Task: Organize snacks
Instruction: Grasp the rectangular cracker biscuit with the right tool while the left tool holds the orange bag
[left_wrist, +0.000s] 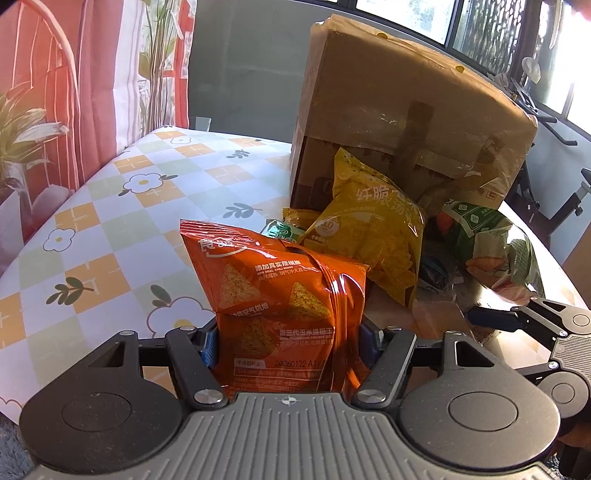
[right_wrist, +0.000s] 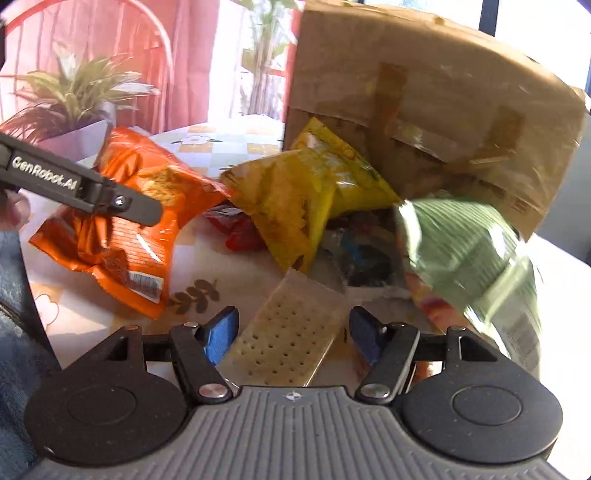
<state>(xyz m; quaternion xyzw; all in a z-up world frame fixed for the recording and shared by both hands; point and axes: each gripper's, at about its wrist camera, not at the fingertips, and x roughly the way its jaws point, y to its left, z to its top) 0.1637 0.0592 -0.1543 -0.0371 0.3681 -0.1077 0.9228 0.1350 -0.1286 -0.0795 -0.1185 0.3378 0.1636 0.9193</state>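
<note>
Early stage. Left tongs (left_wrist: 288, 341) gripped the orange chip bag (left_wrist: 280, 295) above the worktop (left_wrist: 122, 206). Right tongs (right_wrist: 290, 334) stood wide over a cracker pack (right_wrist: 288, 339). Yellow bag (left_wrist: 373, 225), green bag (left_wrist: 487, 243) lay unsorted by the cardboard box (left_wrist: 399, 110).

- Both rigs look the same: the left gripper (left_wrist: 288, 341) and right gripper (right_wrist: 290, 334) each have a grey ribbed plate at the base with a little crosshair mark in the middle
- Big round black discs sit on either side of that plate, with matte black linkage arms running forward
- Shiny silver pivot screws at the joints
- Finger pads (right_wrist: 221, 335) are bright blue
- Seen from the right camera, the side of the left one has "GenRobot.AI" in raised silver letters
- Bit of skin and a fuzzy blue sleeve (right_wrist: 14, 321) at the left edge there
</note>
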